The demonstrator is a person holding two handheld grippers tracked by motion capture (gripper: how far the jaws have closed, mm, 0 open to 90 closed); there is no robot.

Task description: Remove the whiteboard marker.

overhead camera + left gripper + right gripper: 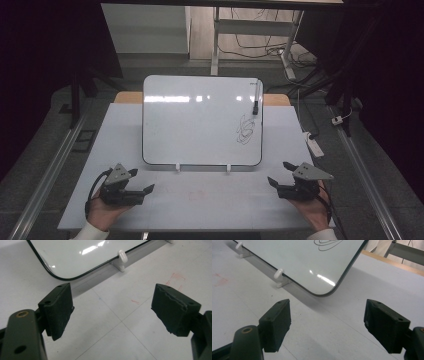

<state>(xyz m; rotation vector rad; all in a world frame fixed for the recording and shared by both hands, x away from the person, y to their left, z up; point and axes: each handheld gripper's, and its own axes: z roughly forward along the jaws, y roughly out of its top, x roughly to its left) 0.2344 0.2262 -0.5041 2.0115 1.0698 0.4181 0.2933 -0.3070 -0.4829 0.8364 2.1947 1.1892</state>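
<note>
Near edge of the bench (200, 210): both grippers rest low, one toward each near corner, each held in a hand. Left gripper (134, 184) has its jaws spread wide, nothing between them; the left gripper view shows bare tabletop between the two dark pads (60, 310). Right gripper (281, 175) likewise released, jaws wide and empty.

Pads: matte black, blocky, faintly textured; one left pad looks frayed along its upper edge. A worn pad may grip a slim, smooth barrel poorly.

Bench top: flat, pale grey-white panels with thin seams and faint red smudges (176, 278) near the middle.

Further back, a whiteboard (200, 125) leans tilted on two small white plastic feet (121, 258). Glossy white face, thin dark rim, rounded corners, glare streaks across the top.

Toward its far right corner, a marker (256, 100) sits on the board face, slim, pale barrel with a dark lower end, nearly upright. Just below it, a looping black scribble (246, 130).

Risks, as I judge them:
- Board rests only on the small feet; a push on its upper part could tip or slide it back.
- Marker well apart from both grippers; a long reach over the board risks nudging the rim.
- Marker could slip and roll down the slick face.
- A pad brushing the scribble would smear it.
</note>
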